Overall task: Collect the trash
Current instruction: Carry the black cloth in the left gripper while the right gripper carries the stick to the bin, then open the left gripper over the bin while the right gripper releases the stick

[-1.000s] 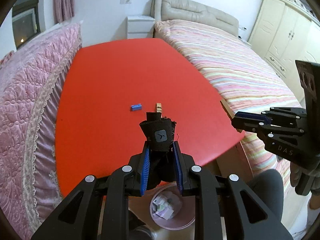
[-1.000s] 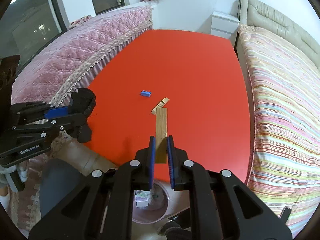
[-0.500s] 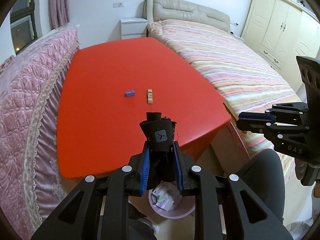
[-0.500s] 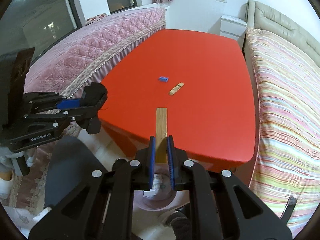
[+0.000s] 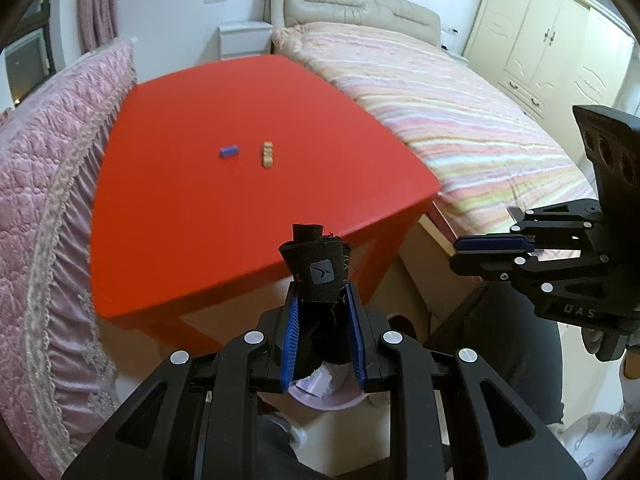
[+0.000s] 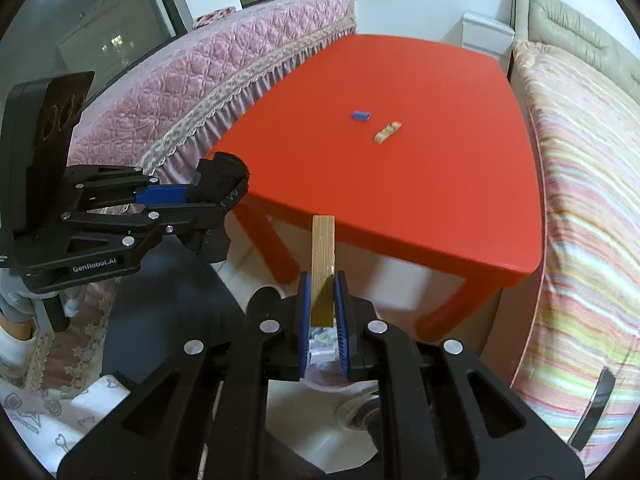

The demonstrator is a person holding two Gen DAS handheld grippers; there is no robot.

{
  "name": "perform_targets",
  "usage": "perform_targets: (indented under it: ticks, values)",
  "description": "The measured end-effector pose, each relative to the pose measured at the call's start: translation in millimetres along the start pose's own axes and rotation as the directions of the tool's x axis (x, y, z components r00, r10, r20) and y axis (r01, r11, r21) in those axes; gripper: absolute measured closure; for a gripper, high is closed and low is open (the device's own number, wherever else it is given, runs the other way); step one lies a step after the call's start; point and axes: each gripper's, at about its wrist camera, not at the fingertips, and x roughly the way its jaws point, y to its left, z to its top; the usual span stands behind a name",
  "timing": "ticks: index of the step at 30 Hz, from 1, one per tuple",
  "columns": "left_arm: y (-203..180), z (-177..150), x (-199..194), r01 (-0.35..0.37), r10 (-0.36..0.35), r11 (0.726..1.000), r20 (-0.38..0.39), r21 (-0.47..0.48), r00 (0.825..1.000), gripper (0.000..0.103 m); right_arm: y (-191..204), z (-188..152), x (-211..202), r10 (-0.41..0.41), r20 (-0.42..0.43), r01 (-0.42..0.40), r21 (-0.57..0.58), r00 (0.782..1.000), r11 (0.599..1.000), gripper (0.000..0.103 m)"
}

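Observation:
My left gripper (image 5: pixel 322 300) is shut on a black fabric piece (image 5: pixel 318 268) and holds it off the near edge of the red table (image 5: pixel 192 208), above a pink bin (image 5: pixel 324 394) with paper in it. My right gripper (image 6: pixel 323 280) is shut on a flat wooden stick (image 6: pixel 322 256), also off the table's near edge, above the same bin (image 6: pixel 322 346). A small blue piece (image 5: pixel 229 151) and a small wooden piece (image 5: pixel 267 154) lie on the table; both show in the right wrist view, the blue piece (image 6: pixel 361 115) left of the wooden piece (image 6: pixel 387 132).
A pink quilted bed (image 5: pixel 44 184) runs along the table's left side and a striped bed (image 5: pixel 460 120) along its right. A white nightstand (image 5: pixel 240 40) stands behind the table. A cream wardrobe (image 5: pixel 560 48) is at the far right.
Both grippers have pulled back from over the table to beyond its near edge, still holding the fabric and the stick. The bin now sits under both.

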Motion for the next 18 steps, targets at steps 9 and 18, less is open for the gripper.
perform_targets:
  ticks: [9,18]
  values:
    - [-1.9,-11.8,12.6,0.032,-0.033,0.999,-0.046,-0.012,0.998,0.081,0.1,-14.4,12.6,0.035,-0.044,-0.034,0.025,0.998,0.999,0.092]
    - [0.4,-17.2,19.3,0.05,-0.053,0.998,-0.078,-0.032,0.996,0.051,-3.5,-17.1,18.2,0.05,-0.063,-0.047,0.036,0.997,0.998,0.081]
